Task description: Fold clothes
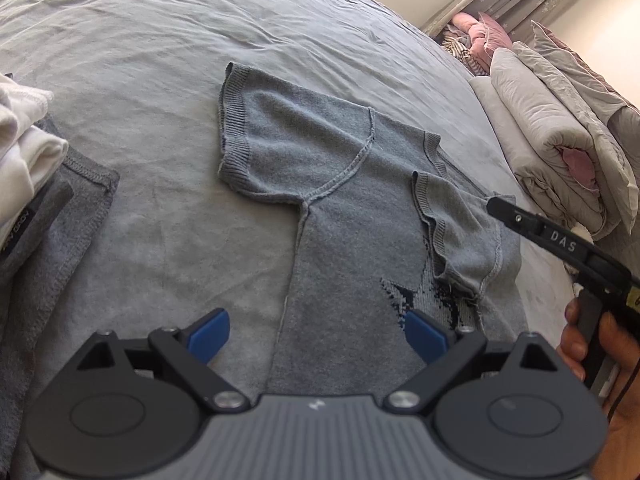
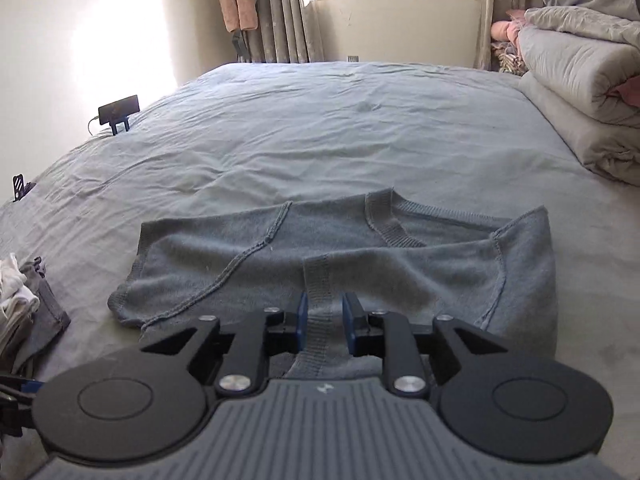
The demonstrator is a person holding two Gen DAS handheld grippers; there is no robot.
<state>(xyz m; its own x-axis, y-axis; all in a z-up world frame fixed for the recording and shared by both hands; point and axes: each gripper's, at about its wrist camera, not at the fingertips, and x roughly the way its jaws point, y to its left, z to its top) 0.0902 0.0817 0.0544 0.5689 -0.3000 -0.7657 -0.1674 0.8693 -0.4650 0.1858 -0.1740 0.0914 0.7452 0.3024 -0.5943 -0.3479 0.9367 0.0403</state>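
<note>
— Tongs first: left gripper (image 1: 318,334) gaped wide, empty; right gripper (image 2: 325,320) stood half open around the folded sleeve cuff (image 2: 318,280), pads apart.
— And the sweater (image 1: 360,200)?
— On the bed (image 1: 160,40), beside the folded pile (image 1: 36,184). Soft, limp knit, probably light; take the ribbed edges.

Sweater (image 1: 352,208): grey-blue knit, ribbed cuffs and collar, dark navy and white jagged motif at its lower front. Bed (image 1: 160,40) sheet under it: pale grey, plain. Left of the sweater: grey folded garment (image 1: 68,216) with white clothes (image 1: 24,140) on top. Right of the sweater: beige-grey quilt (image 1: 552,128), pink inside. Fingers (image 1: 426,336): blue pads, black arms. Curtains (image 2: 284,8) beyond the sweater: grey, small star print.
</note>
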